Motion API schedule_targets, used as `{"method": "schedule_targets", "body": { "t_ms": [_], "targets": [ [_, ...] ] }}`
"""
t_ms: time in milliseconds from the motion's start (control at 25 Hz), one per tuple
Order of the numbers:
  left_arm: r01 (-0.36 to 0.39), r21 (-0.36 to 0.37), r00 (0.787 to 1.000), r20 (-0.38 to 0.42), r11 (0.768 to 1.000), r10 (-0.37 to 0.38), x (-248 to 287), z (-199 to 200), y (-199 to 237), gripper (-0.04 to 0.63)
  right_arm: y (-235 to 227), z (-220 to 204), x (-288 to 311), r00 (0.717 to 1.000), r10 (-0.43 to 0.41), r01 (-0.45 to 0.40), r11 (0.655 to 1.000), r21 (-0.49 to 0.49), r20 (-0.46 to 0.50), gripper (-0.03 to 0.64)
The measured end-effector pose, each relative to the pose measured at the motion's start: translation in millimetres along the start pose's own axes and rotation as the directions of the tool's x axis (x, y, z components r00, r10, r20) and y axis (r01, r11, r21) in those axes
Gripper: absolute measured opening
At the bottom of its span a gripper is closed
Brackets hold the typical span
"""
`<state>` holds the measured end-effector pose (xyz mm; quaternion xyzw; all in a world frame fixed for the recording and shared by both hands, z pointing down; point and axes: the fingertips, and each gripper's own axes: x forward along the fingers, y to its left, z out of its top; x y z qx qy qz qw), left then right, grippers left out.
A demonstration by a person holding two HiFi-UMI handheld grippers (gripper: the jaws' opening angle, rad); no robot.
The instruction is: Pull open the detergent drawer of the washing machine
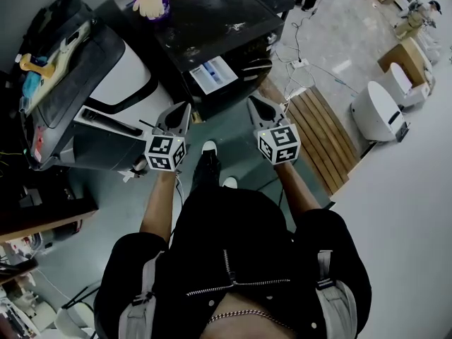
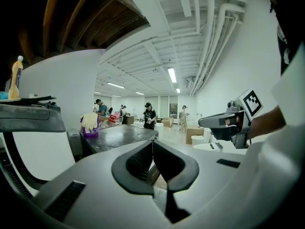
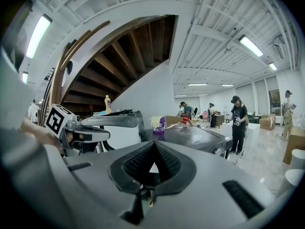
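Note:
Two washing machines stand ahead of me. A white one with a dark lid (image 1: 85, 69) is at the left, a black one (image 1: 212, 20) with a light panel (image 1: 212, 74) on its front is straight ahead. I cannot make out a detergent drawer on either. My left gripper (image 1: 185, 109) is shut and empty, held in the air and pointing at the gap between the machines. My right gripper (image 1: 251, 102) is also shut on nothing, level with the left one and a hand's width to its right. In the left gripper view the left gripper (image 2: 152, 144) has its pads together. In the right gripper view the right gripper (image 3: 154, 148) looks the same.
A purple bottle with a yellow glove on it (image 1: 150, 2) stands on the black machine. A yellow bottle (image 1: 32, 66) rests on the white one. A slatted wooden platform (image 1: 321, 136) and white toilets (image 1: 378, 111) lie to the right. People stand far off (image 3: 237, 123).

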<state>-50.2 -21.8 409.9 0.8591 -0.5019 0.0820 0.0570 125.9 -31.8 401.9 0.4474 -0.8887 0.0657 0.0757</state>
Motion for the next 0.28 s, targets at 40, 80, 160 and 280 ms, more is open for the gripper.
{"method": "schedule_targets", "body": {
  "t_ms": [40,80,160,280],
  "targets": [
    [-0.001,-0.001,1.000,-0.001,1.000,0.001,-0.4,-0.4,0.0,0.021,0.0,-0.2,0.1,1.000,0.000,0.000,1.000,0.001,0.000,0.004],
    [-0.002,-0.001,1.000,-0.001,1.000,0.002,-0.7,-0.8,0.0,0.021,-0.2,-0.5,0.1,1.000,0.000,0.000,1.000,0.003,0.000,0.003],
    [-0.003,-0.002,1.000,-0.003,1.000,0.003,-1.3,-1.7,0.2,0.021,-0.2,-0.9,0.2,1.000,0.000,0.000,1.000,0.007,0.001,0.005],
    [-0.004,-0.002,1.000,-0.004,1.000,0.004,-2.1,-3.3,0.6,0.021,0.2,-2.0,0.1,1.000,0.000,0.000,1.000,0.007,-0.001,0.004]
  ]
}}
